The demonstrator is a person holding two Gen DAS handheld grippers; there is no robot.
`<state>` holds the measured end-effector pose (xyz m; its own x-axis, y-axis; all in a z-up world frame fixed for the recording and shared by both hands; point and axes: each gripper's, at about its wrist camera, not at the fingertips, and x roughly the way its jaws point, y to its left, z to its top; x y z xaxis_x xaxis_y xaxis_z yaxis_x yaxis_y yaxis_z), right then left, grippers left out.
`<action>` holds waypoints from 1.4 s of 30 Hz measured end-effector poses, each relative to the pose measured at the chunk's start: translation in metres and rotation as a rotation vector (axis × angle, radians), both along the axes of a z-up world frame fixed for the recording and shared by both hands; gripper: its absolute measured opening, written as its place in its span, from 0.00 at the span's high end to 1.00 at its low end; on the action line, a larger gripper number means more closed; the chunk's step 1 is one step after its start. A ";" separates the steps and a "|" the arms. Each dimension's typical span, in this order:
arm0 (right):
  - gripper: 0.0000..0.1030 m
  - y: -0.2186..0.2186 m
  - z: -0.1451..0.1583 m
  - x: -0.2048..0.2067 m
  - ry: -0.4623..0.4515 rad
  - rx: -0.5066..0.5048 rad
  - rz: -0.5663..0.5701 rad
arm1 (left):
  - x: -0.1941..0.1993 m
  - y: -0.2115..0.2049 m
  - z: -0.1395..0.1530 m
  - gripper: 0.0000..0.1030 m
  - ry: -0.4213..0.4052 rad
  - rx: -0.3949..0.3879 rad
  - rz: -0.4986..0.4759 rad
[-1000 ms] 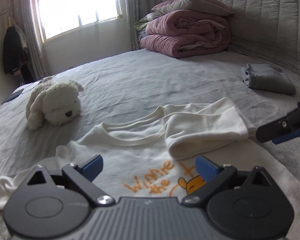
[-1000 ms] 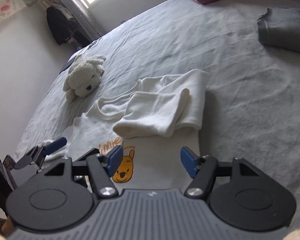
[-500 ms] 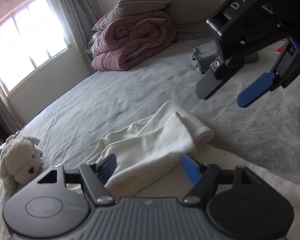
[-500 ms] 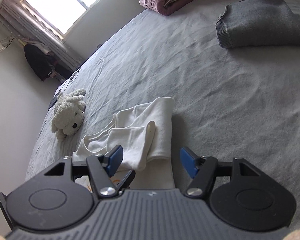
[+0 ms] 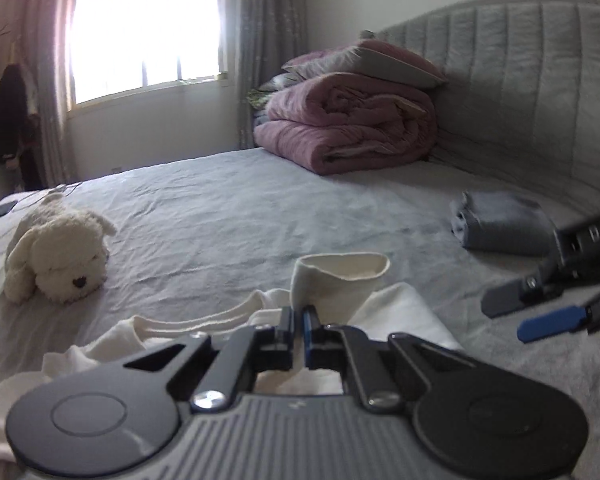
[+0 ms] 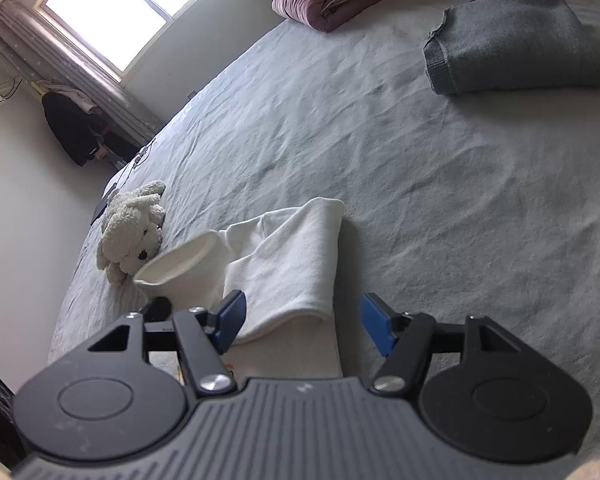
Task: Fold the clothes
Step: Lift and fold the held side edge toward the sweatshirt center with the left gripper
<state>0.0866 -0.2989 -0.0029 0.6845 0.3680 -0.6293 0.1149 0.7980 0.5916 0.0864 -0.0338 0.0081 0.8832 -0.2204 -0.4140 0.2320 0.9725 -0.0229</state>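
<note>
A cream T-shirt (image 5: pixel 404 312) (image 6: pixel 288 264) lies on the grey bed, one side folded over its front. My left gripper (image 5: pixel 298 320) is closing to a tight pinch on the shirt's sleeve (image 5: pixel 340 280), pads pressed on the fabric. The cuff stands up open above the jaws. In the right wrist view that raised sleeve (image 6: pixel 184 268) sits left of my right gripper (image 6: pixel 300 320). The right gripper hovers open over the folded edge of the shirt with nothing gripped. It also shows at the right of the left wrist view, right gripper (image 5: pixel 528 314).
A white plush dog (image 5: pixel 56 256) (image 6: pixel 132 232) lies to the left on the bed. A folded grey garment (image 5: pixel 500 224) (image 6: pixel 516 44) rests at the far right. A rolled purple duvet (image 5: pixel 352 128) with pillows sits against the padded headboard (image 5: pixel 520 80).
My left gripper went from wide open to shut on the sleeve and raised it, so the cuff now stands up. The right gripper stayed open and barely shifted.
</note>
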 end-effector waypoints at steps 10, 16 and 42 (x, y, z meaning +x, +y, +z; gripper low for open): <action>0.34 0.007 -0.006 0.003 0.013 -0.015 0.010 | -0.001 0.100 -0.020 0.96 0.090 -0.329 0.247; 0.34 0.016 -0.010 0.004 0.017 -0.040 0.036 | -0.004 0.148 -0.063 0.91 0.224 -0.559 0.321; 0.40 0.112 -0.024 -0.019 -0.270 -0.331 0.379 | 0.003 0.175 -0.049 0.94 0.098 -0.603 0.390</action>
<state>0.0679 -0.1867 -0.0268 0.6957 0.4316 -0.5743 -0.3355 0.9020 0.2715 0.0896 0.1411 -0.0405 0.9093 -0.1122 -0.4007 -0.1593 0.7957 -0.5844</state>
